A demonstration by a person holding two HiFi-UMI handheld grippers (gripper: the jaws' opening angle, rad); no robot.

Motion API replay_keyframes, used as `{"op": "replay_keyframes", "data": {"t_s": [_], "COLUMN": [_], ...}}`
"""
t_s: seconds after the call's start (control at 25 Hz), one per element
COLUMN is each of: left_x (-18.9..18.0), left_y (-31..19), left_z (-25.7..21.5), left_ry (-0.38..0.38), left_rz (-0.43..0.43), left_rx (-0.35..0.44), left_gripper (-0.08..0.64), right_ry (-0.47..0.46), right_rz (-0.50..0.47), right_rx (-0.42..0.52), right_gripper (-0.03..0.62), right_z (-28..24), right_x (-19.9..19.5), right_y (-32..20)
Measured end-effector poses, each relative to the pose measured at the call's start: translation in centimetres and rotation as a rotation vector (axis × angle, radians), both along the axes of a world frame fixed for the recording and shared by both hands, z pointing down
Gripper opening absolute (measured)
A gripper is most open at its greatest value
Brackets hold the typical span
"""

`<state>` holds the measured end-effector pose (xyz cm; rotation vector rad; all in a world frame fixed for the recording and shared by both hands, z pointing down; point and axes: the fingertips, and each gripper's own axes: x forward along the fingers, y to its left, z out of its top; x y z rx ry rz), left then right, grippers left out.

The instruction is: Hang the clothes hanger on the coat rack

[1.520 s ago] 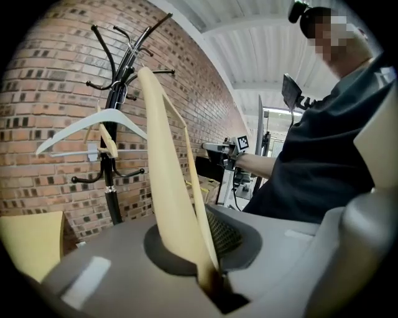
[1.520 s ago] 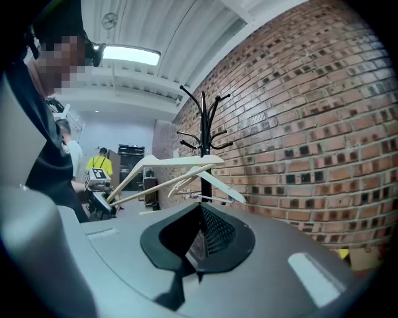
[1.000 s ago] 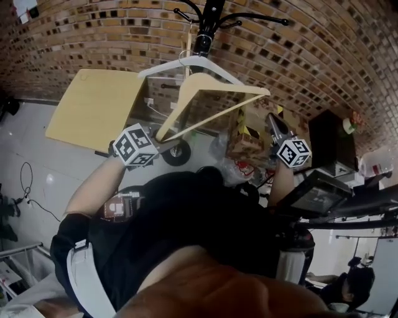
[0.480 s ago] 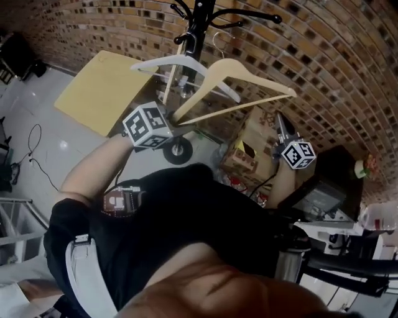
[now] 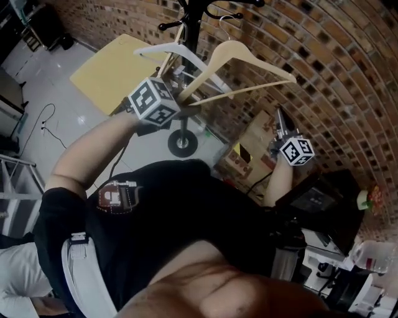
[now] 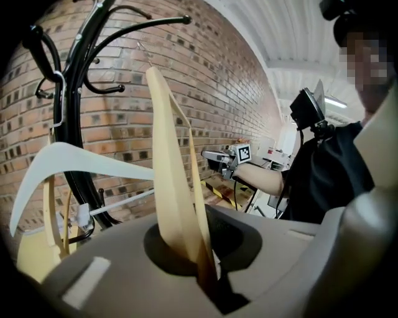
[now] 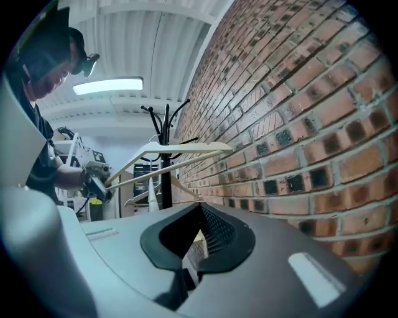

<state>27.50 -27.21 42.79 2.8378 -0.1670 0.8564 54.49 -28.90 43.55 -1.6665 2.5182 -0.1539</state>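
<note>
My left gripper (image 5: 182, 98) is shut on one end of the pale wooden hanger (image 5: 239, 56), which it holds up tilted beside the black coat rack (image 5: 193, 25). The hanger's metal hook (image 5: 222, 18) sits close under the rack's upper arms, and I cannot tell whether it touches them. A white hanger (image 5: 168, 49) hangs on the rack. In the left gripper view the wooden hanger (image 6: 171, 186) rises from the closed jaws, with the rack (image 6: 74, 93) behind it. My right gripper (image 5: 283, 127) is shut on nothing, held level near the brick wall, apart from the hanger.
The brick wall (image 5: 336, 81) runs close behind the rack. The rack's round base (image 5: 182, 143) stands on the floor beside cardboard boxes (image 5: 249, 149). A yellow tabletop (image 5: 106, 71) lies at left, dark equipment (image 5: 317, 199) at right, and a cable (image 5: 46, 118) on the floor.
The left gripper has carried the wooden hanger up and closer to the rack's top arms, past the white hanger. The right gripper stays empty at the right, near the wall.
</note>
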Motion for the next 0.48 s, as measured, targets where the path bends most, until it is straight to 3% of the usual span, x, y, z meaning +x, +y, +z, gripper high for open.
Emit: {"op": "replay_keyframes", "data": {"t_s": [0.24,0.48], "left_x": [0.1,1.1], "left_y": [-2.1,-3.5], "left_z": [-1.5,-1.2], "left_ry": [-0.011,-0.047], "left_rz": [-0.104,-0.129], "left_rx": [-0.105,-0.195], "left_gripper": [0.021,0.021], "right_ry": [-0.035,-0.005], "right_rz": [-0.061,-0.059], "right_rx": [0.005,0.014], "right_gripper": [0.014,0.014], "right_z": [1.1,1.9], "right_x": [-0.7,0.2], "right_y": [-1.4,-2.7]}}
